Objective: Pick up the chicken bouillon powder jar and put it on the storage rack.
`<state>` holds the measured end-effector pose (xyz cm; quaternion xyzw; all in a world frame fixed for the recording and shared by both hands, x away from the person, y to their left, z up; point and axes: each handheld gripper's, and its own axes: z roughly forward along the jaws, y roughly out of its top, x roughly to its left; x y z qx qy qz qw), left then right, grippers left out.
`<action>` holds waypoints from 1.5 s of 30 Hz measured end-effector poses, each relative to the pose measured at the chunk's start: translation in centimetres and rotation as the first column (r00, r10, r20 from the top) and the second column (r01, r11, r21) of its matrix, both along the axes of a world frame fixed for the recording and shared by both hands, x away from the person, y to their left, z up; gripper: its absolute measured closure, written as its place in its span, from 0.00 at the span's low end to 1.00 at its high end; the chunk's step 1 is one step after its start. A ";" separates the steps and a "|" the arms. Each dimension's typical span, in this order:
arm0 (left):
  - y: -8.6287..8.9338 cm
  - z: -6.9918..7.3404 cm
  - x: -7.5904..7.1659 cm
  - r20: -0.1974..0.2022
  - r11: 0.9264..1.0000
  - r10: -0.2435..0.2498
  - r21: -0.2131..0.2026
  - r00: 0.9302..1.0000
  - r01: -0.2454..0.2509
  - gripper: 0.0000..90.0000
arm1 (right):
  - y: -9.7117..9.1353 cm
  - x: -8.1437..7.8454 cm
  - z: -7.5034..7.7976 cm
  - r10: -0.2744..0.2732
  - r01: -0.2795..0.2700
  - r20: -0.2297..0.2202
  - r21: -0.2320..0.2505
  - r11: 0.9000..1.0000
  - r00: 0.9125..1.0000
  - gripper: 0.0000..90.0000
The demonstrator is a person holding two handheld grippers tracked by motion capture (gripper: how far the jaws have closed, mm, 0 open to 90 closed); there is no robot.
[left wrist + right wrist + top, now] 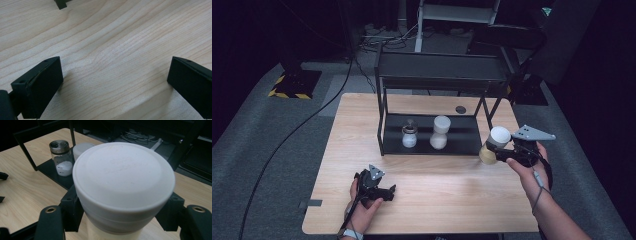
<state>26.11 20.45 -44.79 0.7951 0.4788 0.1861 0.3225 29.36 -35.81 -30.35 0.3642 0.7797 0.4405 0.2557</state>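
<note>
Your right gripper (491, 148) has its jaws closed around a white-lidded jar (494, 144) with pale yellowish contents. It's clamped just under the lid, one jaw on each side, and held above the wooden table (347, 145) just off the front right corner of the black shelf rack (432, 75). In the right gripper view that lid (123, 176) sits right between your jaws and close to the camera, so you're looking straight down on its top.

Past the jar, further along from your right gripper, a small glass shaker (60, 157) with a metal top and white stuff inside stands on the rack's lower tray. A second white-lidded container (441, 132) is just beside it, mostly hidden behind your jar in the right gripper view.

Your left gripper (388, 192) is low over the near part of the table, well apart from the rack. Its jaws are spread wide with nothing between them, just bare wood grain.
</note>
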 end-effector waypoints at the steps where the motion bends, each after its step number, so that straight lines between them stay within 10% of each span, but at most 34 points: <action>1: 0.0 0.0 0.0 0.000 1.000 0.000 0.000 1.000 0.000 0.00 | 0.1 0.3 0.1 0.001 -0.001 0.000 -0.001 1.000 1.000 0.38; 21: -0.1 0.0 -0.1 0.002 1.000 0.005 -0.001 1.000 -0.005 0.00 | 2.4 4.9 0.1 0.008 -0.008 0.003 -0.010 1.000 1.000 0.38; 45: -0.1 0.0 -0.1 0.002 1.000 0.006 -0.001 1.000 -0.006 0.00 | 6.1 9.1 -3.3 0.012 -0.012 -0.019 -0.027 1.000 1.000 0.38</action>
